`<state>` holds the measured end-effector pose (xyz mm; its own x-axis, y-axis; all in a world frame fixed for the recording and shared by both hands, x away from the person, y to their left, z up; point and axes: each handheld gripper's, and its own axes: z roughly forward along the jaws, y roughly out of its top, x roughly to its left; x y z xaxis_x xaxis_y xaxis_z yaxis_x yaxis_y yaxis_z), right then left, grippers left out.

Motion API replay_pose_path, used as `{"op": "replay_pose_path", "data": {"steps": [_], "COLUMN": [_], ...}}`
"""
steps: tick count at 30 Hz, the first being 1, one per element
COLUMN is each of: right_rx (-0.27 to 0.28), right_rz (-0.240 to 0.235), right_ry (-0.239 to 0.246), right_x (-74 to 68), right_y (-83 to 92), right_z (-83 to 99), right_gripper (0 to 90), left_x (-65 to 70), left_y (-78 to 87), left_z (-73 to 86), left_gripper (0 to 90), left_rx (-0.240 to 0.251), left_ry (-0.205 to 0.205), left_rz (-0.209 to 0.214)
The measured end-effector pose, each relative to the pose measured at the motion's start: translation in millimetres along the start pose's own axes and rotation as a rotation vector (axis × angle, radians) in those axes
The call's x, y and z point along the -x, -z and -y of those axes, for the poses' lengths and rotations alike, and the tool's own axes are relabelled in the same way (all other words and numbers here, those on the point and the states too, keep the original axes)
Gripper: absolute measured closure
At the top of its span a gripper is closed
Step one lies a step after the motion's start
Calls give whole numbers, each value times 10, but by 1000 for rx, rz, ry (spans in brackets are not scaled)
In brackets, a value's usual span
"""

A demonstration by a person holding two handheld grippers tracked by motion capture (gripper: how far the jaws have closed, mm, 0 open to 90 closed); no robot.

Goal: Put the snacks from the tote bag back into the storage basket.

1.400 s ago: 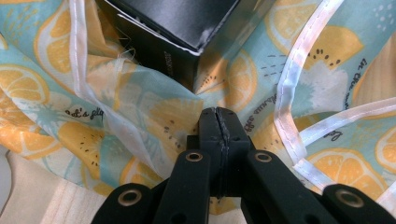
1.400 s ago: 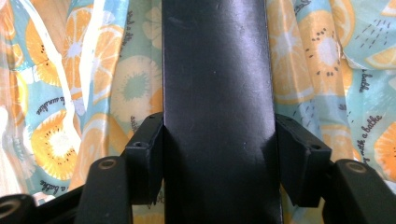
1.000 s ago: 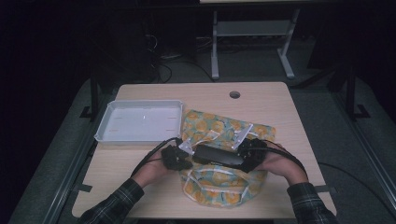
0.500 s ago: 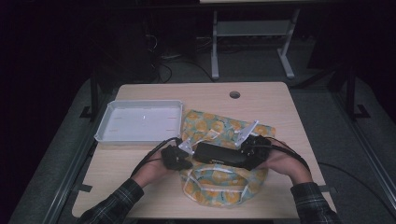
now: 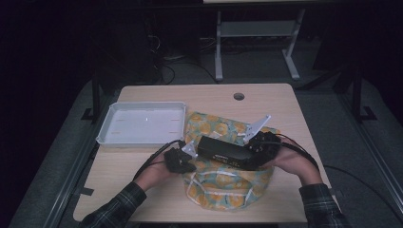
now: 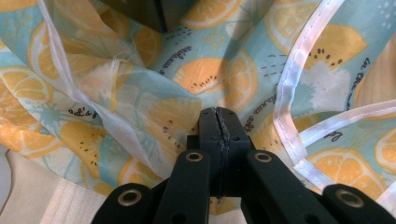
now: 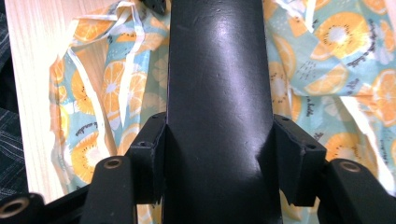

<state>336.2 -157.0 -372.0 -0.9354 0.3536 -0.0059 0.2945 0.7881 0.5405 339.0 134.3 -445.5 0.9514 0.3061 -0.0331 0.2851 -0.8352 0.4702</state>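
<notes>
With the right gripper [image 5: 259, 145] clamped on the black box [image 5: 228, 153] above the fruit-print bag [image 5: 223, 183] and the left gripper [image 6: 218, 122] pinching its fabric shut, the box could snag the bag's mouth.

Dim room beyond the grippers: a grey metal stand [image 5: 256, 42] on dark floor [image 5: 332, 123], cables [image 5: 166, 66] trailing nearby.
</notes>
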Motion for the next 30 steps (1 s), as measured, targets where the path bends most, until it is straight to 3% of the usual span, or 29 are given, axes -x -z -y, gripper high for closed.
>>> {"op": "replay_pose_path", "data": {"steps": [12,20,25,30], "right_rx": [47,33,38,40], "right_rz": [28,21,13,-8], "right_ry": [-2,8,22,36], "right_x": [82,115,125,146], "right_y": [218,207,196,212], "right_z": [-86,-120,-121,-120], "right_gripper": [421,421,421,421], "left_x": [-11,-9,-1,-63], "left_y": [5,89,240,453], "left_z": [15,16,20,88], "left_gripper": [878,712,578,504], "left_rx": [9,41,73,100], "left_ry": [13,3,-2,-8], "left_rz": [15,47,56,66]}}
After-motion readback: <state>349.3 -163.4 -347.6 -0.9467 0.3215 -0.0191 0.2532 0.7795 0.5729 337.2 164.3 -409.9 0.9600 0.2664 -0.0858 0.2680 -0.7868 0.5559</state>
